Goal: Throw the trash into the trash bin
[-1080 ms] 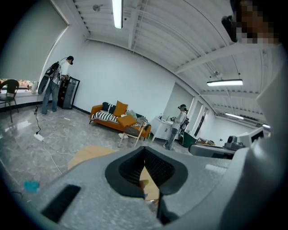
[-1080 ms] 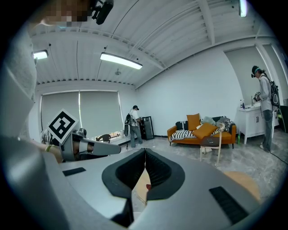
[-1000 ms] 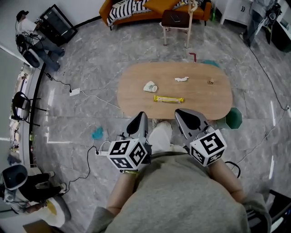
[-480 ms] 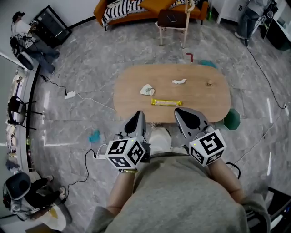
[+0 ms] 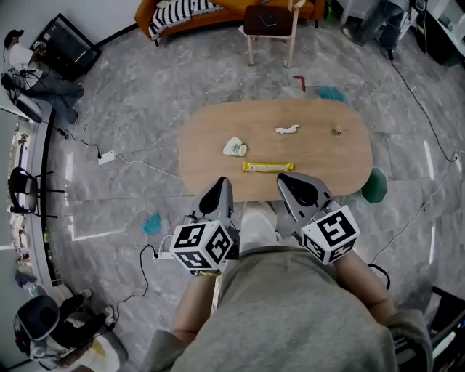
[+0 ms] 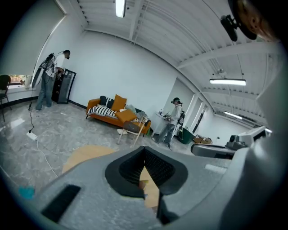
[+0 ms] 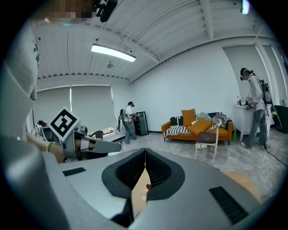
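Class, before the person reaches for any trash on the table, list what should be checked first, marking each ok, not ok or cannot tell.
1. Left gripper empty: ok.
2. Right gripper empty: ok.
3. Jaws open for grasping: not ok, both shut.
4. Trash visible on table: ok, yellow wrapper, crumpled paper, white scrap.
5. Bin located: cannot tell; green thing beside the table may be it.

Head view is taken from high above, aimed steeply down; the desk (image 5: 320,156) is seen whole, with left gripper (image 5: 218,190) and right gripper (image 5: 290,182) close at the bottom. Each gripper view is shot low, near level, along its own fingers, very close. Sofa (image 5: 189,18) and chair (image 5: 269,20) are shared by all three views.
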Available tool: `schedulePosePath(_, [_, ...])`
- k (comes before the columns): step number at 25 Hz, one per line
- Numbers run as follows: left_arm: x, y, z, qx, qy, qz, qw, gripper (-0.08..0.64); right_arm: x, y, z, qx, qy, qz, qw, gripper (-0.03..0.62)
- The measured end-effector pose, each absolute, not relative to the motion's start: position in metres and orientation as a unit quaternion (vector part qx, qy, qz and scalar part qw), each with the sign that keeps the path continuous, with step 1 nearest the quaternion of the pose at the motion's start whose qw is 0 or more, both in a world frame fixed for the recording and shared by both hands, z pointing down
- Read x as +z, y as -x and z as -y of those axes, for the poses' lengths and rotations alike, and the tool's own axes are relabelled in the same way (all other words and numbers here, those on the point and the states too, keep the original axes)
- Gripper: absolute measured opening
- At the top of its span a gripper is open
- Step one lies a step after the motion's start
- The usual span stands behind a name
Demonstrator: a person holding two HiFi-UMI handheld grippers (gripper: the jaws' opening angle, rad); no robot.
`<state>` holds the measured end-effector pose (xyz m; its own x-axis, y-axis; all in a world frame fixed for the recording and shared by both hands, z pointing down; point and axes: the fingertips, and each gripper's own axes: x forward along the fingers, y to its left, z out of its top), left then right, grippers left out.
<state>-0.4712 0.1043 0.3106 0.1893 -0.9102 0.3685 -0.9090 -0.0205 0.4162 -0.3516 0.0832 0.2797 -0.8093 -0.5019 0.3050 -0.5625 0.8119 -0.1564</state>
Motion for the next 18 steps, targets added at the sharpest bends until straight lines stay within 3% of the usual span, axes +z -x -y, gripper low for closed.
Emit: schedulePosePath(18, [0.387,0.507,-0.012,0.047,-0.711,0.622,0.324,0.011,0.341,0.400,-0.010,0.150,-0.276,0.935,0.166,0.009])
